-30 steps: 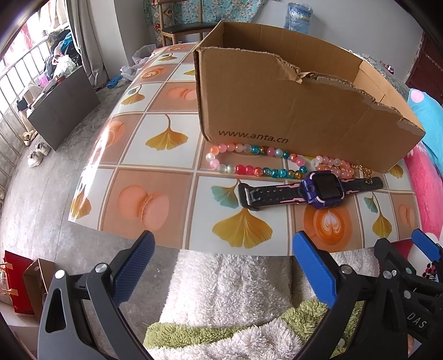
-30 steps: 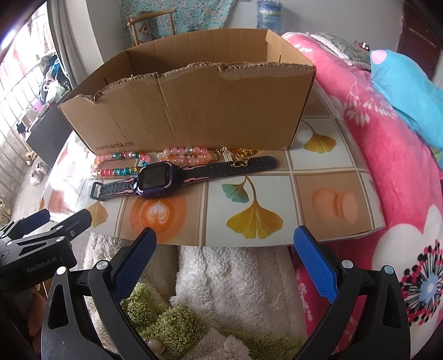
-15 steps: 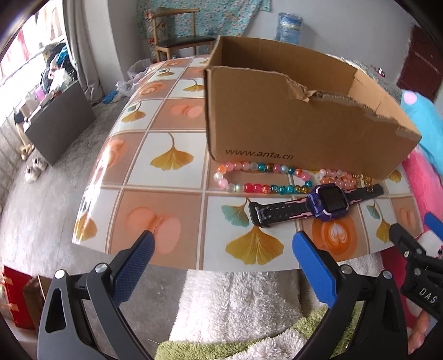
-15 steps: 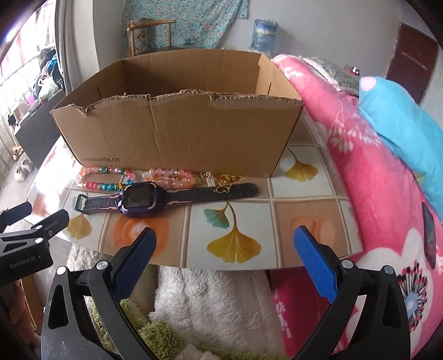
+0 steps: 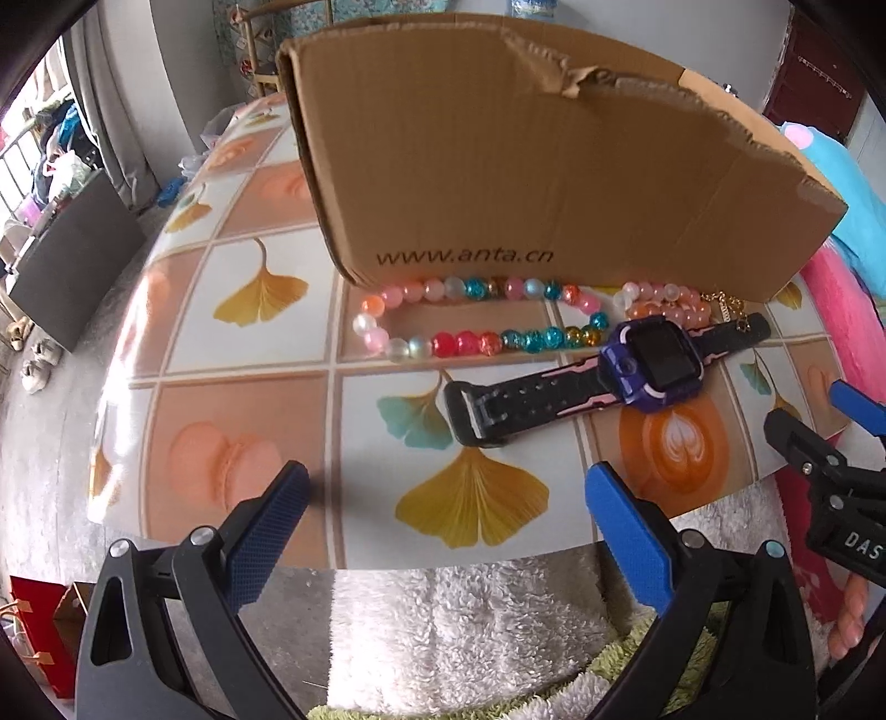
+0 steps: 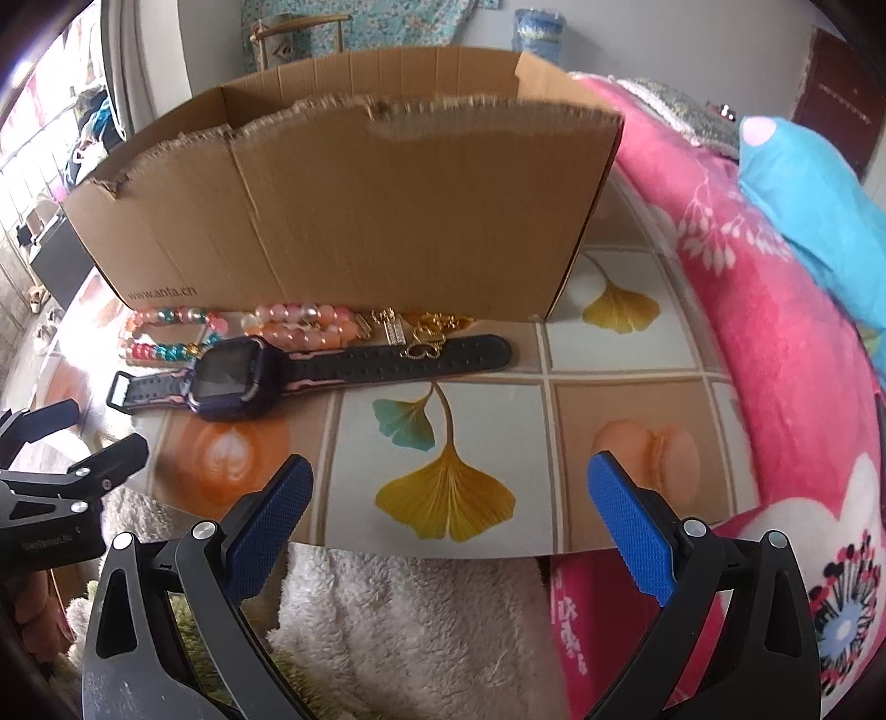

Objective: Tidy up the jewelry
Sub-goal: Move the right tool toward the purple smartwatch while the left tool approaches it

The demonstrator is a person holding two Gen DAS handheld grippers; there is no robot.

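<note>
purple watch (image 5: 648, 363) flat, beaded bracelets (image 5: 476, 318) behind

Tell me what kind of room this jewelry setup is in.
Most likely a bedroom at home. A pink floral blanket with a blue pillow lies right beside the tiled tabletop, a wooden chair stands behind the cardboard box, and shoes sit on the floor.

The cardboard box (image 5: 554, 166) hides its own inside in the left wrist view. The gold chain (image 5: 731, 307) is too small there to read, and the right hand-held gripper (image 5: 830, 443) is cut off at the frame edge.
</note>
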